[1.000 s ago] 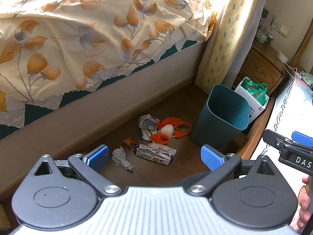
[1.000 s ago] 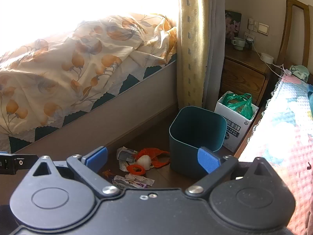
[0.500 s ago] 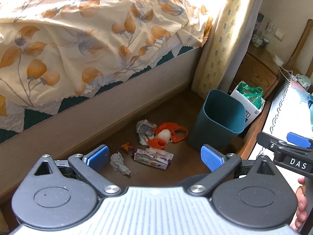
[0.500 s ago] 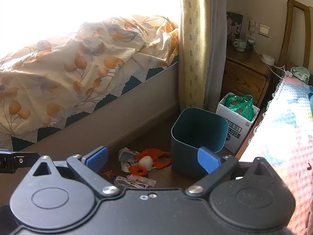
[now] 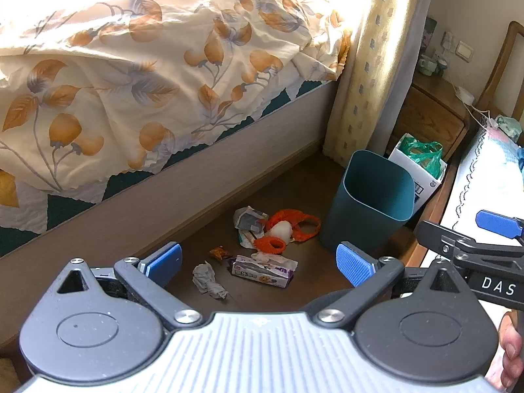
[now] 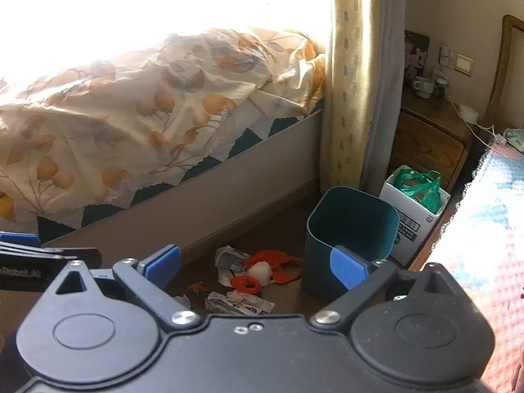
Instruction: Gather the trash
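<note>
Trash lies on the dark wood floor between two beds: a crumpled tissue [image 5: 209, 281], a purple snack wrapper [image 5: 262, 270], a small orange candy wrapper [image 5: 219, 252], an orange net bag [image 5: 291, 226] with a white lump, and a grey foil packet [image 5: 247, 221]. A teal bin [image 5: 373, 203] stands upright just right of the pile; it also shows in the right wrist view [image 6: 350, 232]. My left gripper [image 5: 258, 260] is open and empty, held above the trash. My right gripper [image 6: 255, 267] is open and empty, to the right of the left one.
A bed with a leaf-print quilt [image 5: 147, 75] bounds the left side. A second bed [image 5: 484, 177] bounds the right. A curtain [image 5: 370, 65], a white box with a green bag [image 5: 421, 160] and a wooden nightstand [image 5: 432, 114] stand behind the bin.
Both grippers have pulled back and up from the trash, so the pile and bin look smaller and farther. Both jaws stay open.
</note>
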A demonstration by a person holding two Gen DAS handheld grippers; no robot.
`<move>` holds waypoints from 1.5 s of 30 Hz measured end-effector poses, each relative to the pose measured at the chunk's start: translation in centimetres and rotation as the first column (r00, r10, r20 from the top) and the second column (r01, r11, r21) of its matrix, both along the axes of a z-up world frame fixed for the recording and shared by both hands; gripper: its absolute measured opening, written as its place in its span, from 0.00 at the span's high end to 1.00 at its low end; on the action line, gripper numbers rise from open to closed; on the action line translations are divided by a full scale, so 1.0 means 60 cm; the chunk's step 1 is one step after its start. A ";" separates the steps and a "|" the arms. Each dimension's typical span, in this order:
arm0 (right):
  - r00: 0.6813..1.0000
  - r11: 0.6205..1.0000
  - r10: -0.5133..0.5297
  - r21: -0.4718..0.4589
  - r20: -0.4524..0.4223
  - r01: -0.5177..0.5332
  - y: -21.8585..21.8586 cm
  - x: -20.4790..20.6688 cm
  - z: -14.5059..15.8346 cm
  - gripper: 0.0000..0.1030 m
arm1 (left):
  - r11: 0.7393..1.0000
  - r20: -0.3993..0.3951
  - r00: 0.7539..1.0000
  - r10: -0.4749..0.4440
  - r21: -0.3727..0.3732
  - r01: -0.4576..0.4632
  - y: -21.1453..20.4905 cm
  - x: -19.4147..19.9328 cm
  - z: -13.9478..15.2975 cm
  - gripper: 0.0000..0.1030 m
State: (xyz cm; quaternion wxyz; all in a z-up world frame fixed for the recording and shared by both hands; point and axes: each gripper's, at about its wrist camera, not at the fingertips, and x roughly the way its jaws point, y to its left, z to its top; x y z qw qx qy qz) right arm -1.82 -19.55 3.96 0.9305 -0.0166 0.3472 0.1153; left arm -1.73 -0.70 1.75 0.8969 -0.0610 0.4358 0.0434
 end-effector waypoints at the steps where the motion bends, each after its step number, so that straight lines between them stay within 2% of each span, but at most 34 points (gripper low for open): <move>1: 1.000 1.000 0.005 0.000 0.000 -0.005 0.002 0.000 0.000 0.05 | 1.000 0.000 1.000 -0.004 0.002 0.004 -0.001 -0.001 0.000 0.02; 16: 1.000 1.000 0.019 0.002 -0.004 -0.019 0.002 -0.001 0.000 0.05 | 1.000 -0.003 1.000 0.000 0.021 0.000 -0.005 -0.005 -0.001 0.02; 30: 1.000 1.000 0.025 0.006 -0.018 -0.025 0.000 0.013 -0.006 0.06 | 1.000 -0.026 1.000 -0.007 0.008 0.007 -0.001 0.008 -0.012 0.02; 38: 0.999 1.000 -0.001 -0.003 -0.042 0.001 -0.008 0.045 -0.021 0.06 | 1.000 -0.051 0.999 -0.003 0.002 0.003 0.005 0.038 -0.029 0.02; 45: 0.998 0.999 -0.026 -0.035 -0.050 0.024 -0.031 0.097 -0.036 0.06 | 1.000 -0.078 0.997 0.011 0.004 -0.010 0.023 0.089 -0.053 0.02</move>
